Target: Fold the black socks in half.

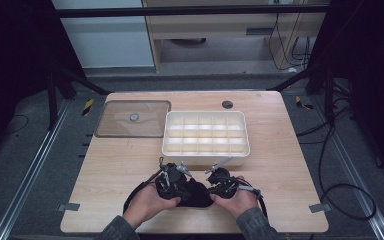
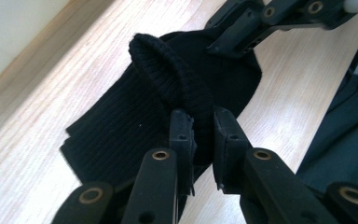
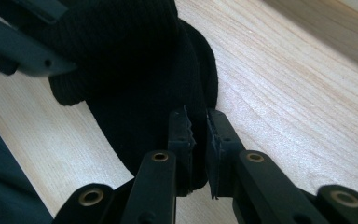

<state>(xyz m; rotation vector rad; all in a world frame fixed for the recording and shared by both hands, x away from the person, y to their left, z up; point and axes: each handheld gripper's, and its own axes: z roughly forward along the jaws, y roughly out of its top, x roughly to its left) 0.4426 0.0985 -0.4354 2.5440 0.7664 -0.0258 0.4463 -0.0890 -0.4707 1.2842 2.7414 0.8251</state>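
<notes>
Black knit sock (image 1: 194, 194) lies on the table (image 1: 280, 175) near the front edge, between the 2 hands and in front of the white tray (image 1: 168, 131). Left gripper (image 1: 169, 181) is clamped on the sock: in the left gripper view (image 2: 204, 135) its jaws pinch the thick ribbed cuff (image 2: 177, 81), which arches up off the flat fabric and runs down between the pads, so the cuff end is lifted while the rest of the sock stays flat on the wood. Right gripper (image 1: 221, 181) also grips the sock: in the right gripper view (image 3: 199, 140) the jaws stand nearly together with a thin fold of the black knit caught between them, at the rounded edge of the sock. Each gripper view shows the other gripper's jaws at the far side of the sock, so the 2 grips sit on opposite parts of the same piece. Left hand (image 1: 147, 202) and right hand (image 1: 237, 200) come in from the bottom of the high view, dark sleeves at the wrists. The tray sits mid-table, divided into 15 compartments, 3 rows of 5, contents too small to tell. Clear lid (image 1: 132, 118) with a round knob lies flat just left of the tray, touching or nearly touching its side. Small dark round grommet (image 1: 227, 104) sits in the table behind the tray.
</notes>
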